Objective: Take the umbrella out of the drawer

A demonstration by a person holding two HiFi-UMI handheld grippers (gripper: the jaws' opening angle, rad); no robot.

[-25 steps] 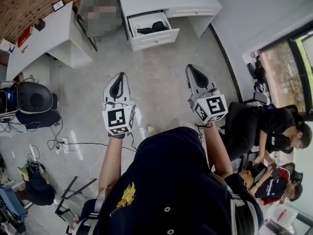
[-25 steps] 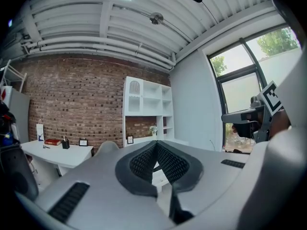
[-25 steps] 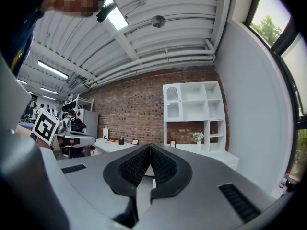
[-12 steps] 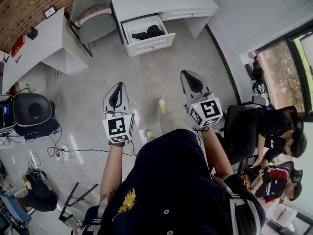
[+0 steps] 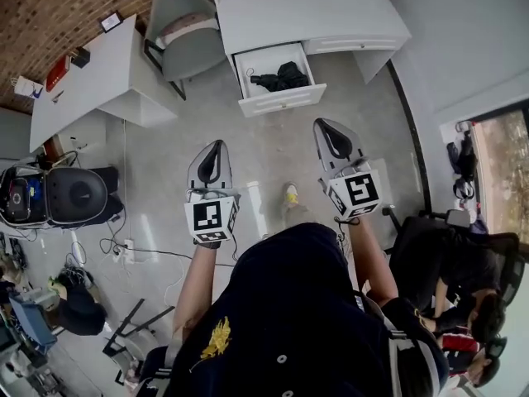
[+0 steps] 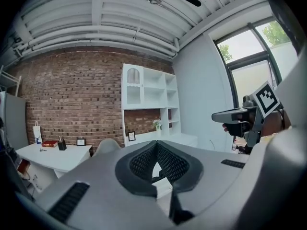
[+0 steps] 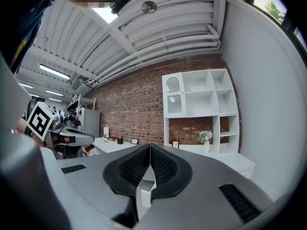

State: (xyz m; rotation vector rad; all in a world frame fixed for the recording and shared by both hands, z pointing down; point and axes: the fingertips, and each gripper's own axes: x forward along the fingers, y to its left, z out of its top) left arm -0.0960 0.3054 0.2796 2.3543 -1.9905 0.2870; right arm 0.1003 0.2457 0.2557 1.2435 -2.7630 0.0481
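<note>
A black folded umbrella [image 5: 281, 77] lies inside the open white drawer [image 5: 285, 101] of the white desk [image 5: 314, 15], at the top of the head view. Both grippers are held out over the grey floor, well short of the drawer. My left gripper [image 5: 216, 145] is shut and holds nothing; in its own view the left gripper [image 6: 156, 143] has its dark pads together at the tip. My right gripper [image 5: 321, 125] is also shut and empty, and in its own view the right gripper [image 7: 149, 147] shows its pads closed. In both gripper views the jaws hide the umbrella.
A grey chair [image 5: 187, 30] stands left of the drawer beside a second white table [image 5: 87, 77]. A black case [image 5: 74, 195] and cables [image 5: 124, 248] lie on the floor at left. People sit at the right [image 5: 463, 271]. A white shelf unit [image 6: 148, 104] stands against the brick wall.
The person has stepped toward the desk, so the drawer with the umbrella looks larger and nearer. Both grippers have moved forward with the person and stayed shut.
</note>
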